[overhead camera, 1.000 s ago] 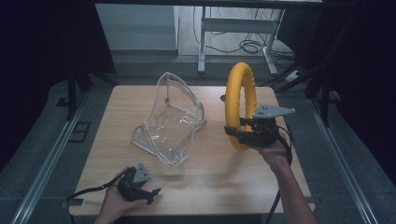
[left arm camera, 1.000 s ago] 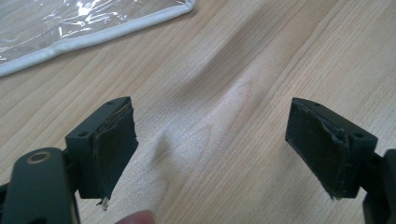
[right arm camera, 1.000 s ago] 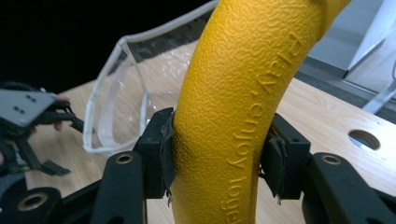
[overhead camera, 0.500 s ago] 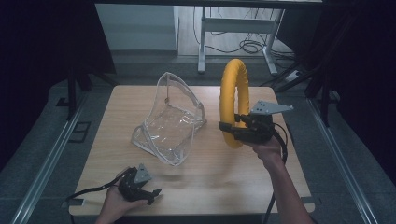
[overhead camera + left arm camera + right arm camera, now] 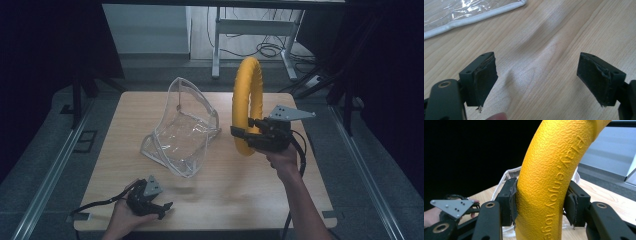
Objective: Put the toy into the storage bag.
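High view – right gripper (image 5: 243, 133) clamped on upright yellow ring (image 5: 246, 102), left gripper (image 5: 159, 207) jaws wide, empty – over table (image 5: 230, 185).

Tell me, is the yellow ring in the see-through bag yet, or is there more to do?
Not yet. Done: the right gripper has clamped the yellow ring and holds it upright above the table. In hand: it hangs beside the clear bag. Probably left: putting it in. The left gripper rests open and empty.
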`<state>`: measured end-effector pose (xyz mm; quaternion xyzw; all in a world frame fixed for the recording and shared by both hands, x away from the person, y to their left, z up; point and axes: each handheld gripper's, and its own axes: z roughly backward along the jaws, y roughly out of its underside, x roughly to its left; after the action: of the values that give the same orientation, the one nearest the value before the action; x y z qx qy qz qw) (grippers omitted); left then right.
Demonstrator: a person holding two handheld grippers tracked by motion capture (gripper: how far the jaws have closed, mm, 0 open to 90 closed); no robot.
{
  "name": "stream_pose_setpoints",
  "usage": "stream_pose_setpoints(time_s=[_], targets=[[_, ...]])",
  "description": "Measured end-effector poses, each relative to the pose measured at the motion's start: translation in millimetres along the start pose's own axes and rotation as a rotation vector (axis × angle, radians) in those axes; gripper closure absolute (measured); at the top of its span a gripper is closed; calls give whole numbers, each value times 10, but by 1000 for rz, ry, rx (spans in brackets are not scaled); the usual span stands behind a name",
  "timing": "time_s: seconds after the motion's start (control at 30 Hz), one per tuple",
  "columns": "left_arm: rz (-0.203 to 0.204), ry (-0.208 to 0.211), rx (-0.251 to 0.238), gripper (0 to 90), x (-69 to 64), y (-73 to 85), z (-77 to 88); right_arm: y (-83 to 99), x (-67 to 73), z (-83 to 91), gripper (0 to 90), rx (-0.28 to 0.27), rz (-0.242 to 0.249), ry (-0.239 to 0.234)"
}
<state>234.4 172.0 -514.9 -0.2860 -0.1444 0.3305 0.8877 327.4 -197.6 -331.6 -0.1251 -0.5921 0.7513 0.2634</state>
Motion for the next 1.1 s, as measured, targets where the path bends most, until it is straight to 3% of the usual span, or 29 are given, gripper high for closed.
stream_pose_setpoints(time_s=[0.6,1.1], targets=[[-5,-2,7,162,-2,3,-8,-150,126,-100,500,-56,15,-54],[-5,0,5,161,-2,3,-6,-352,315,-170,499,-114,46,-107]])
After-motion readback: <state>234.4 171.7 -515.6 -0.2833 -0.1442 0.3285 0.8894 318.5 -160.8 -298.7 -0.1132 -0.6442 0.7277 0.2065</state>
